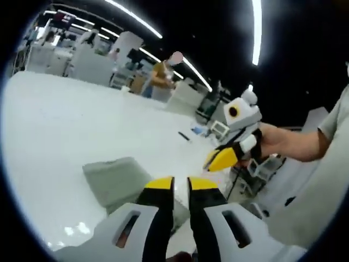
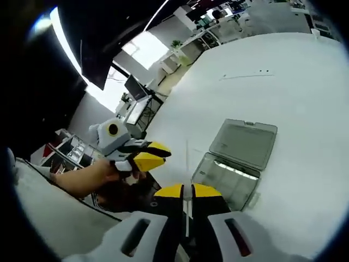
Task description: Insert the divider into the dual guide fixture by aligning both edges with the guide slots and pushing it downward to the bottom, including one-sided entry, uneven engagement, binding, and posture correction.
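Divider, seemingly a thin sliver pinched by the right gripper fingers, hangs short of the box on the counter; left gripper fingers narrow, empty; any tilt risks one-sided binding.

Left gripper with yellow-tipped black jaws on pale grey housing with slotted openings, right gripper alike, person's light grey short sleeve beside it

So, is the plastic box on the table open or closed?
Open. In the right gripper view, the clear box lies on the white table with its lid folded back flat beside the base.
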Demonstrator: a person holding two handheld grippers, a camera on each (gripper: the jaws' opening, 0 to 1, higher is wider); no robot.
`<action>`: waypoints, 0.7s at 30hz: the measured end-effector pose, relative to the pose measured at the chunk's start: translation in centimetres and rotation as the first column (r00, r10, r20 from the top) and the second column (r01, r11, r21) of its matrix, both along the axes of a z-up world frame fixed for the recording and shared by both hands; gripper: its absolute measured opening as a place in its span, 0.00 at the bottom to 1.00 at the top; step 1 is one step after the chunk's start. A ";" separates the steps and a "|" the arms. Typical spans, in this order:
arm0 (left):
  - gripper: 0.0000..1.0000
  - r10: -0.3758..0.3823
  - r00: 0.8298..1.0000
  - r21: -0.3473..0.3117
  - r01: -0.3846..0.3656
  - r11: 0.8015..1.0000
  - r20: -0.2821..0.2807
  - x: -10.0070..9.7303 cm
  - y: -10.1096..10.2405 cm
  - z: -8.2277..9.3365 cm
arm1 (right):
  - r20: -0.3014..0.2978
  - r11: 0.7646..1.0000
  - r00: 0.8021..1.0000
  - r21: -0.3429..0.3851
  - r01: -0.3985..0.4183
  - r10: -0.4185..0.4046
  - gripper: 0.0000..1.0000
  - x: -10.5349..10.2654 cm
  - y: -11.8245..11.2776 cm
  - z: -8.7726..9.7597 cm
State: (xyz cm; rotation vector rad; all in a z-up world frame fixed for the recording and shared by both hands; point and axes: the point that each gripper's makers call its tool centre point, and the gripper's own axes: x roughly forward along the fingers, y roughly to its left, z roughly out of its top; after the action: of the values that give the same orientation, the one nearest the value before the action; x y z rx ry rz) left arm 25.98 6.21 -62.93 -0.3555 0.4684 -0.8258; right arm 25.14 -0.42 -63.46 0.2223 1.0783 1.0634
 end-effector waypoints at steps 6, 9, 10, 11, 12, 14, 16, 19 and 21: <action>0.10 -0.005 1.000 0.106 0.002 0.994 0.027 0.0 0.5 -1.1 | -0.018 0.997 0.999 -0.070 0.034 -0.035 0.00 0.7 -0.5 -1.5; 0.12 -0.009 0.999 0.144 0.004 0.990 0.034 0.0 0.7 -1.5 | -0.019 0.996 0.999 -0.083 0.034 -0.036 0.00 0.8 -0.4 -1.7; 0.12 -0.013 0.999 0.157 0.008 0.988 0.035 0.0 0.8 -1.6 | -0.017 0.995 0.999 -0.092 0.031 -0.032 0.00 0.8 -0.4 -1.9; 0.12 -0.018 0.999 0.175 0.011 0.984 0.040 -0.1 0.8 -1.7 | -0.023 0.994 0.999 -0.106 0.034 -0.037 0.00 0.8 -0.5 -2.2; 0.13 -0.022 0.999 0.191 0.013 0.982 0.045 -0.1 0.8 -1.9 | -0.028 0.992 0.998 -0.115 0.047 -0.050 0.00 1.0 -0.5 -2.4; 0.15 -0.029 0.998 0.220 0.016 0.975 0.057 -0.1 0.9 -2.0 | -0.032 0.992 0.998 -0.116 0.043 -0.047 0.00 1.0 -0.4 -2.4; 0.18 -0.030 0.998 0.225 0.016 0.974 0.062 -0.1 0.8 -2.0 | -0.035 0.990 0.998 -0.132 0.048 -0.053 0.00 1.0 -0.3 -2.6; 0.20 -0.032 0.997 0.246 0.014 0.969 0.069 -0.1 1.0 -2.2 | -0.041 0.986 0.998 -0.158 0.050 -0.057 0.00 1.1 -0.4 -3.0; 0.22 -0.032 0.997 0.262 0.013 0.965 0.069 -0.1 1.1 -2.5 | -0.038 0.984 0.998 -0.174 0.045 -0.052 0.00 1.1 -0.4 -3.3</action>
State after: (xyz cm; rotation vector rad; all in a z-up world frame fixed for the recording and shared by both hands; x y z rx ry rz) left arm 25.90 7.36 -65.40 -0.0754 0.5077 -0.7850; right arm 26.28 -0.79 -66.73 0.1318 1.1916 0.9190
